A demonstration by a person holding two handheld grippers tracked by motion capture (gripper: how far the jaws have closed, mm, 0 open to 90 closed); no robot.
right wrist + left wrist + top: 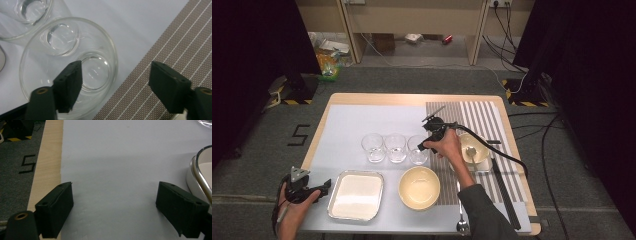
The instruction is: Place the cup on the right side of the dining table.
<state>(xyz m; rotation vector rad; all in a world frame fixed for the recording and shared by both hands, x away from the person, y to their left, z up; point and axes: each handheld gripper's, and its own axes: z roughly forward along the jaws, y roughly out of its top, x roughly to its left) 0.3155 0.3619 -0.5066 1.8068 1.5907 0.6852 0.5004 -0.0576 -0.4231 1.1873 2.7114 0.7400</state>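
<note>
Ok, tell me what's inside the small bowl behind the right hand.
A metal spoon lies in the small bowl. The near-left part of the bowl is covered by the right hand, so anything else there cannot be seen.

Your right gripper (113, 82) looked straight down with its jaws wide apart. One jaw hung over the inside of a clear glass (68, 67); the other hung over the brown striped mat (170, 47). A second glass (27, 17) stood touching or just beside the first. Both glasses sat on the white sheet (130, 22) covering the tabletop.
</note>
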